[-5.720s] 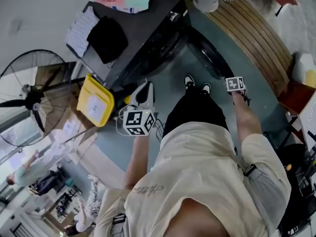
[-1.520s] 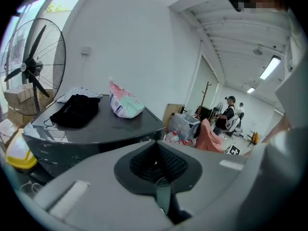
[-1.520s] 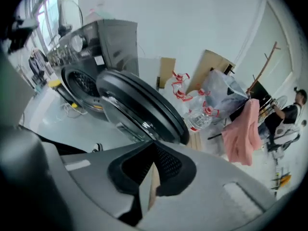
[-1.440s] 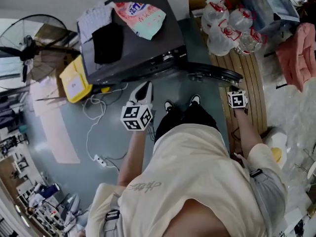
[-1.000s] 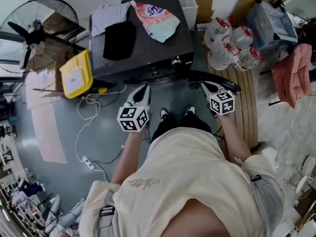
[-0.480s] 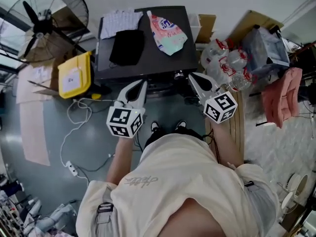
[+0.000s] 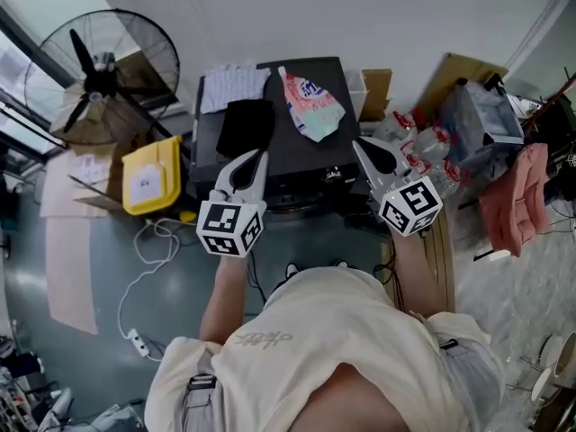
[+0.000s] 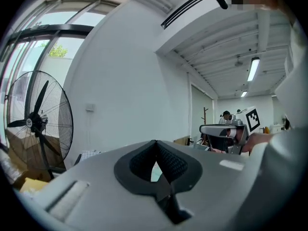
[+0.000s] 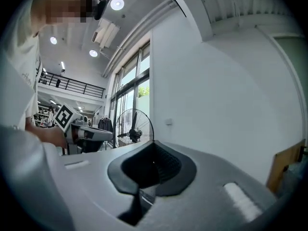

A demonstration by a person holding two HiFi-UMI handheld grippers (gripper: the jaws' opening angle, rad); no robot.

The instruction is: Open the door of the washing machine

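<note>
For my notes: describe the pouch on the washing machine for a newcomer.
Find the dark washing machine by the white wall. The pouch lies rightmost on top, pink and mint beside a black cloth and white sheet.

We see a black washing machine (image 7: 297, 156) against a white wall (image 7: 360, 16). On its top lie a black cloth (image 7: 245, 126), a white cloth (image 7: 232, 86) and a pink-and-teal pouch (image 7: 310, 106). The bin (image 7: 151, 176) is yellow, the fan (image 7: 103, 70) black, the floor (image 7: 90, 268) grey-green. The left claw (image 7: 255, 157) and right claw (image 7: 362, 146) are white with black-and-white square markers. The person's shirt (image 7: 333, 349) is cream.
</note>
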